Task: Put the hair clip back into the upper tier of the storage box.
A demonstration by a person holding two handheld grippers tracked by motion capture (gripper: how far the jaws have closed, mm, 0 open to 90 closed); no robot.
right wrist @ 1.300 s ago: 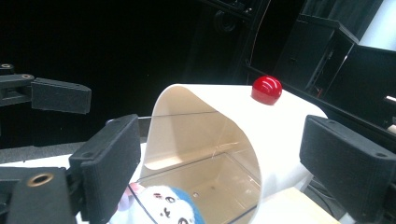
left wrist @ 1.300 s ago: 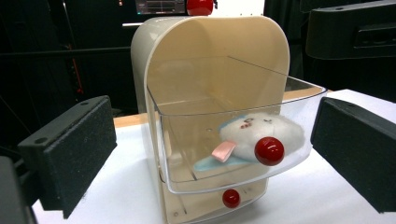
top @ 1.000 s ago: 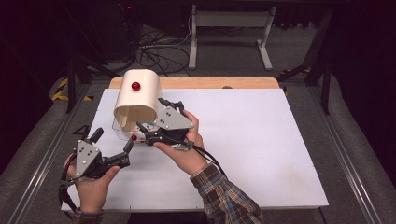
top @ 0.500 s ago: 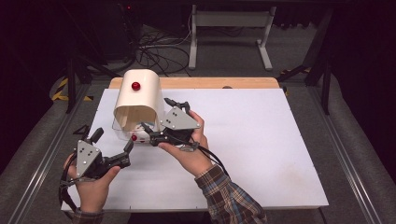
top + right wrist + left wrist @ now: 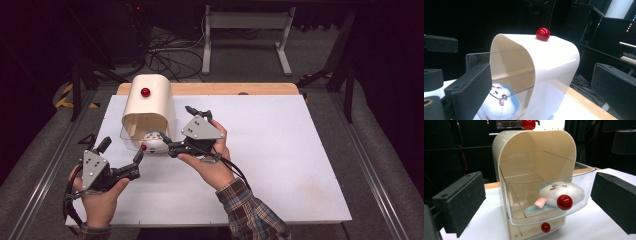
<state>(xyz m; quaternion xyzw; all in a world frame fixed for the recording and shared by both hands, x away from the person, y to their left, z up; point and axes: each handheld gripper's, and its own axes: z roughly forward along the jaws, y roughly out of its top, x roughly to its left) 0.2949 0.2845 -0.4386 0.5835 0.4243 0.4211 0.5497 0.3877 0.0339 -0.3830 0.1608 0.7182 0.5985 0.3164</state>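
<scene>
One cream cabinet point(image 5: 148, 107) stands on one white table point(image 5: 280, 165), holding one clear drawer point(image 5: 544, 195) with one plush toy point(image 5: 561, 192) inside. Three red knobs point(image 5: 564, 202) are visible. Two grippers, left point(image 5: 122, 161) and right point(image 5: 172, 148), are present.

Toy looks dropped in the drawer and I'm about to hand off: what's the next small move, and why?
Probably bring the open right gripper to the red knob and push the clear drawer shut. The plush toy already lies inside it, the drawer stands pulled out of the cream cabinet, and the jaws, just opened, hold nothing.
</scene>
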